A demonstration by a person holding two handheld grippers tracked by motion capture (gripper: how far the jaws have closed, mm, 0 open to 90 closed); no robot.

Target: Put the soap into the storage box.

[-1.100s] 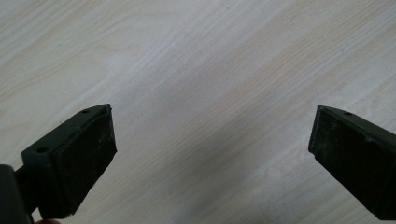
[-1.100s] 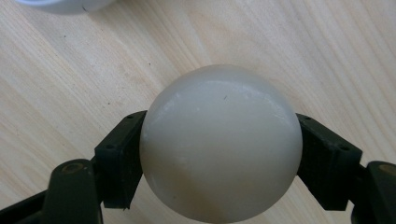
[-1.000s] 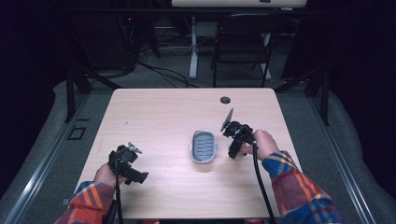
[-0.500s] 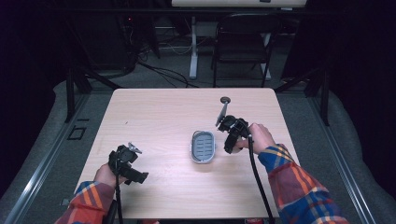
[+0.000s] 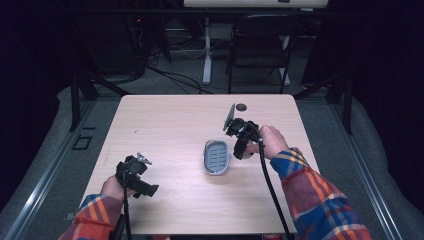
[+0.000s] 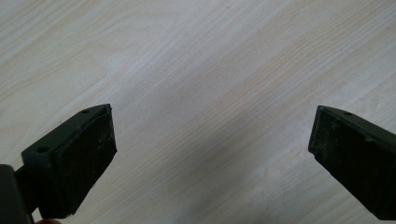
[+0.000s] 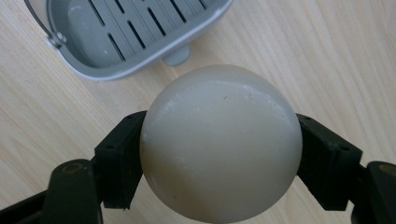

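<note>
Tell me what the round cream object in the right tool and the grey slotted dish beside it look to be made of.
Round object: looks like soap or a waxy solid; matte, slightly translucent cream surface with faint scuffs and a pale smear. Could also be plastic.
Grey dish: likely moulded plastic; uniform grey, smooth satin finish, clean-cut drain slots and a moulded foot. A thin wire handle at its end looks like metal.
Table: pale wood-grain surface, probably laminate.

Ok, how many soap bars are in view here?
1. The soap bar sits clamped in the right gripper, just beside the empty grey soap dish, not in it.
</note>
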